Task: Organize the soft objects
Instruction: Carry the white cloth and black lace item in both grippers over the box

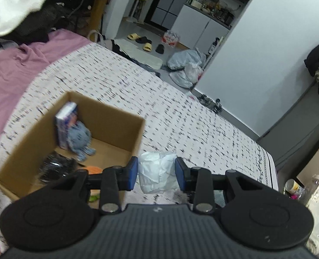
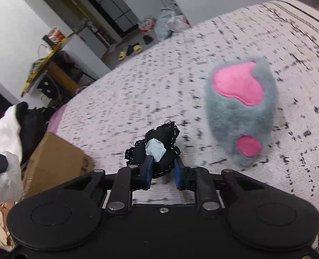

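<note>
Left tongs (image 1: 156, 173) clamped on a white wad (image 1: 157, 172) of crinkled plastic or paper, blue pads (image 1: 131, 173) pressed into both its sides, held over the bed (image 1: 181, 112) just beside the box (image 1: 125, 129). Box open-topped, brown cardboard, resting on the speckled sheet toward the bed's near edge. Inside: a blue plush (image 1: 80, 137) leaning against a boxed pack (image 1: 64, 125) at the back wall, a black mesh bundle (image 1: 55, 167) nearer the front, and something orange (image 1: 94, 169) partly hidden behind the tongs. Purple cover (image 1: 19, 69) bunched along the bed's far side, with a white cloth (image 1: 12, 4) piled past it.

Right tongs (image 2: 162, 170) closed on a black pouch (image 2: 157, 149) with white stitching and a pale blue patch, raised a little above the sheet. Grey plush (image 2: 241, 108) with pink patches lying on the bed toward the far corner, apart from the pouch, its outline blurred. Box wall and the white wad visible at the frame's left edge in the right wrist view.

Slippers (image 1: 140, 41) and bags (image 1: 185, 64) on the floor past the bed's end.
</note>
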A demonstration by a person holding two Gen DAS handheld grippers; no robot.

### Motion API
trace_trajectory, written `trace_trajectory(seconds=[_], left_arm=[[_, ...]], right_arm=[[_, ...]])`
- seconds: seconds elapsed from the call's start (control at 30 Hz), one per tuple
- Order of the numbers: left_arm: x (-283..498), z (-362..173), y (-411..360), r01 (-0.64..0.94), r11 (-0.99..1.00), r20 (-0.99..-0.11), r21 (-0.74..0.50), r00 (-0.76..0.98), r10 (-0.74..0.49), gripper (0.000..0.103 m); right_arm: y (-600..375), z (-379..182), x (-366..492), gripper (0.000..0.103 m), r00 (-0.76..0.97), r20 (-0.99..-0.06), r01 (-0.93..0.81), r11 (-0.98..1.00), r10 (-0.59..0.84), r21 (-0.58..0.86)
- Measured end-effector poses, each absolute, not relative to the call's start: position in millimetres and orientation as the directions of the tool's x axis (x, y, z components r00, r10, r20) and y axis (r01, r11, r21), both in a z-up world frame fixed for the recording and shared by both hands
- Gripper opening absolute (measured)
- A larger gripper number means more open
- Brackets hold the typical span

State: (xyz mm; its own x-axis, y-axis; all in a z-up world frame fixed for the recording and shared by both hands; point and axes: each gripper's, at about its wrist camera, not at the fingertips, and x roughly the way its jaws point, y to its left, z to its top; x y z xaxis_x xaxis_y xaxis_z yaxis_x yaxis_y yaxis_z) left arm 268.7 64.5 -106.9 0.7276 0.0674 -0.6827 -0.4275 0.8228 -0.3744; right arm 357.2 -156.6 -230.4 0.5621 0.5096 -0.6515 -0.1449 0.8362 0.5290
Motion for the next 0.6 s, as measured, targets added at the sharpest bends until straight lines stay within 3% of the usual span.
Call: trace_trajectory(seconds=[0.6], left_arm=[[233.7,-81.2,131.7,-0.460,0.823,-0.710,-0.333,0.697,0.103,0.036]], right_arm=[[-133.9,-153.5,328.0,0.020,0.572,-0.604,-0.279,0.824,0.555,0.493]])
